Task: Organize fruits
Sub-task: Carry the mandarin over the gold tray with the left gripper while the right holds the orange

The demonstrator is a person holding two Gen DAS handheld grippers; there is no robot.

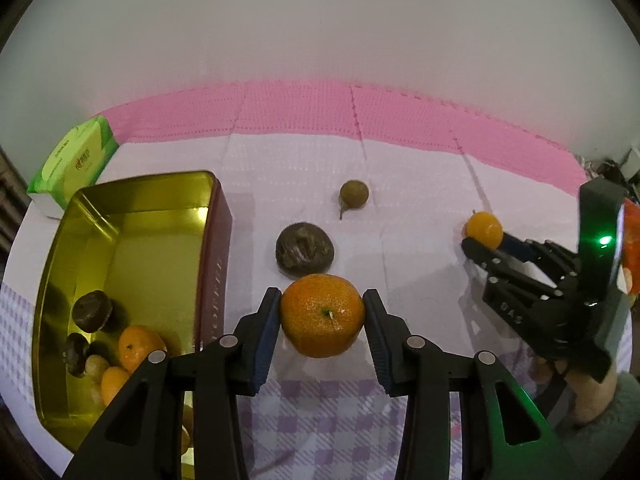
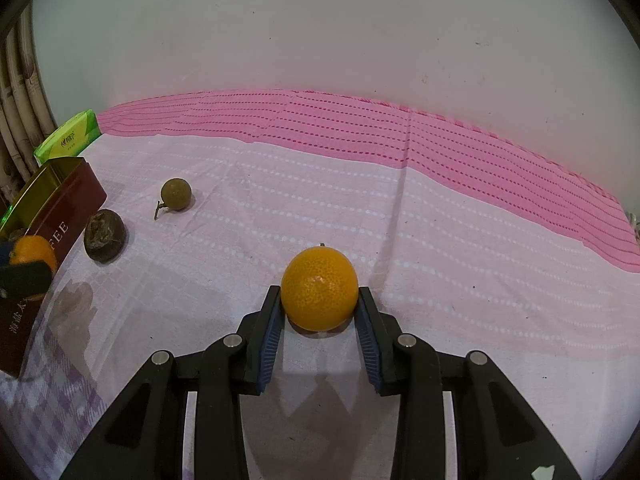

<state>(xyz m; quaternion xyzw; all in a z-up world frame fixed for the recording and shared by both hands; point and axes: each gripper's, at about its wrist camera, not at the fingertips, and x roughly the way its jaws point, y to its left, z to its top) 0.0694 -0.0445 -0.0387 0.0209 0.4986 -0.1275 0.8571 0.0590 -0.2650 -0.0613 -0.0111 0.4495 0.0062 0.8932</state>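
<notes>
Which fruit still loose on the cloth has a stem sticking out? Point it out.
The small olive-brown round fruit, farthest back on the cloth, has a thin stem. The dark wrinkled fruit nearer the tin shows none; both oranges sit in grippers.

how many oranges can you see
4: one in the left gripper, one in the right gripper, and two in the tin at its near end. More may be hidden behind the left gripper.

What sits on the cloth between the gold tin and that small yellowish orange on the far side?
In the left wrist view, a dark wrinkled fruit and a small brownish-green fruit.
</notes>
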